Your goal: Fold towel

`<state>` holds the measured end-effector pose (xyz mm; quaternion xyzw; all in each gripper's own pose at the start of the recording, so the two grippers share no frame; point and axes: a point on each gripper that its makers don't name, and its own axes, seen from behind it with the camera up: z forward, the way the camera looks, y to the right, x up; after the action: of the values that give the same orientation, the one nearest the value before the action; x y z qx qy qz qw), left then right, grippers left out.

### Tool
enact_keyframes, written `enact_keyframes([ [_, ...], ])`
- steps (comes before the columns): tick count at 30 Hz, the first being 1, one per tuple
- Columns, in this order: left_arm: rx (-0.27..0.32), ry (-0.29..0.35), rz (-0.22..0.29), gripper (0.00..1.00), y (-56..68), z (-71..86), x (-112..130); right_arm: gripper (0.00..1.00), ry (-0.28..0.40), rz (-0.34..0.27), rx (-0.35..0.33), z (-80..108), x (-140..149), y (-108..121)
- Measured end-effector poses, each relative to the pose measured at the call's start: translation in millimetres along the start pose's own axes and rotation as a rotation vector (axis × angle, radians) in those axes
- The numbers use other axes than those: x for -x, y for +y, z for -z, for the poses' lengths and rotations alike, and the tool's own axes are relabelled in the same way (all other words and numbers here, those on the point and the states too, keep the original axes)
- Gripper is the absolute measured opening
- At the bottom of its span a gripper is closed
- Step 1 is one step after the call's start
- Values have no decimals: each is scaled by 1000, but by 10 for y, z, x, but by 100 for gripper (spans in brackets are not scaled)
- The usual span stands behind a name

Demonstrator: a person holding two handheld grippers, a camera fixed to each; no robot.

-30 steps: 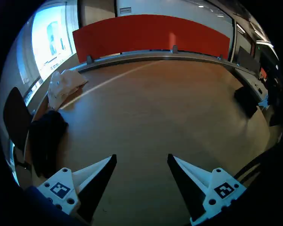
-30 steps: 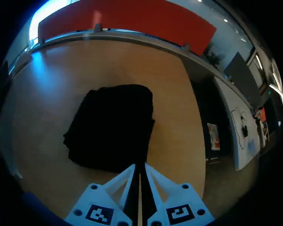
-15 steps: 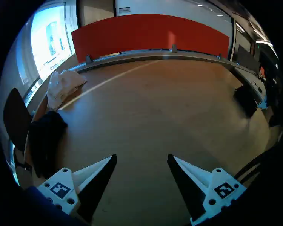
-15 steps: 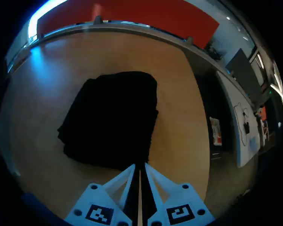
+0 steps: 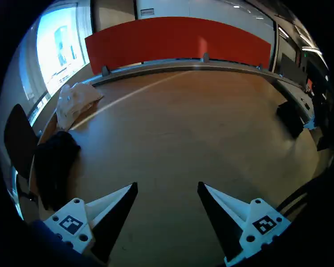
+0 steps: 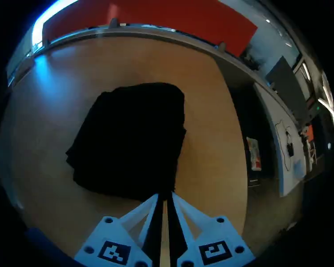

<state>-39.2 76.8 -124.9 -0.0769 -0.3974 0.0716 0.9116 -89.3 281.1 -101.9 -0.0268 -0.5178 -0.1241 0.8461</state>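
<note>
Your right gripper (image 6: 165, 196) has crept a little nearer over the last second: the black towel (image 6: 131, 142) now looms slightly larger and has slid leftward, while the red panel (image 6: 167, 18) has hardly moved. The towel lies flat on the wooden table (image 6: 207, 133), mid-table on your side of the red panel, already a compact, roughly square block, so the folding looks nearly finished. Your right gripper's fingers are drawn together to a thin slit, tips at the towel's edge farthest from the red panel; black on black, you cannot tell whether cloth is pinched, nor make out layers. Your left gripper (image 5: 167, 184) has not budged, spread wide and empty over bare wood. Short of the red panel's left end lie a pale cloth (image 5: 75, 102) and a dark bundle (image 5: 55, 160), too shadowed to identify
</note>
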Motion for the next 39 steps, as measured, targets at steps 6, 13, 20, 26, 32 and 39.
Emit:
enact_keyframes([
  [6,-2,6,3,100,-20,-1,-21,32,15,-11,33,74,33,53],
  [13,2,12,3,100,-23,6,-41,72,34,-25,41,129,53,36],
  [20,9,19,5,100,-12,24,-48,89,54,-25,37,182,27,-13],
  [26,10,27,7,100,-25,43,-69,89,74,-27,39,232,-23,-46],
  [32,10,40,9,100,-55,63,-105,89,141,-57,41,355,-161,-90],
  [39,13,61,16,100,-71,84,-182,89,262,-122,45,571,-386,-168],
])
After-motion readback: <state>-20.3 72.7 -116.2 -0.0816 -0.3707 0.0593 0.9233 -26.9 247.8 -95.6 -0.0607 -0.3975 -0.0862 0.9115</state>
